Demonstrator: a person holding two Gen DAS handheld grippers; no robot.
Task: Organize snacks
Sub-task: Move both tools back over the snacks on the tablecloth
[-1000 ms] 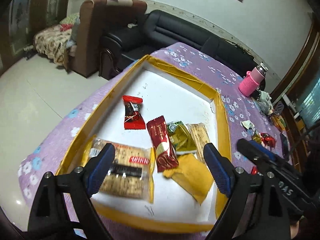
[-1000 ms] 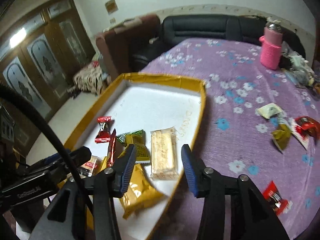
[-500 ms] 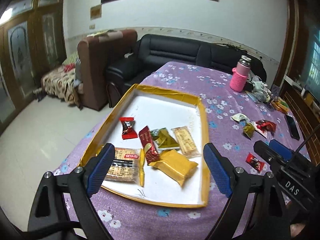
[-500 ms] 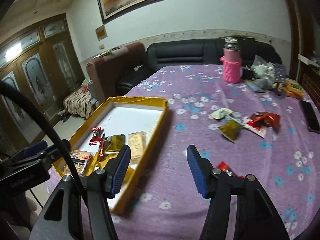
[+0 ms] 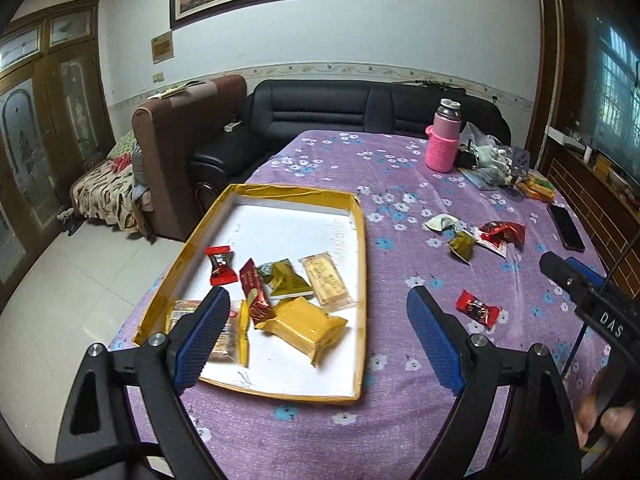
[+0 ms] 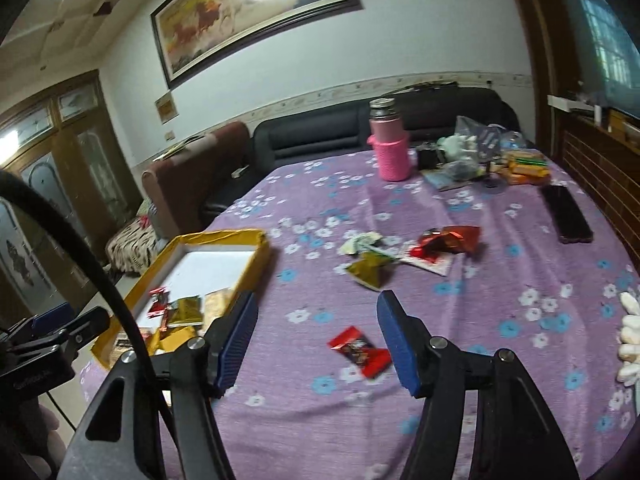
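Observation:
A shallow yellow-rimmed tray (image 5: 362,264) with a white floor lies on the purple flowered tablecloth and holds several wrapped snacks, among them a yellow packet (image 5: 304,326) and a red bar (image 5: 256,296). My left gripper (image 5: 316,338) is open and empty above the tray's near end. My right gripper (image 6: 318,340) is open and empty, held above a small red snack packet (image 6: 360,350) on the cloth. The same red packet (image 5: 478,307) shows right of the tray. More loose wrappers (image 6: 400,252) lie further back. The tray (image 6: 256,254) is at the left in the right wrist view.
A pink bottle (image 5: 442,142), a pile of bags and snacks (image 5: 492,164) and a dark phone (image 5: 566,226) sit at the table's far right. A black sofa (image 5: 360,108) and a brown armchair (image 5: 180,148) stand behind the table. The other handheld gripper (image 5: 588,300) shows at the right.
Both grippers have pulled up and back from the tray, so much more of the table shows. My right gripper has swung right and now hangs over the small red packet. Both stay open.

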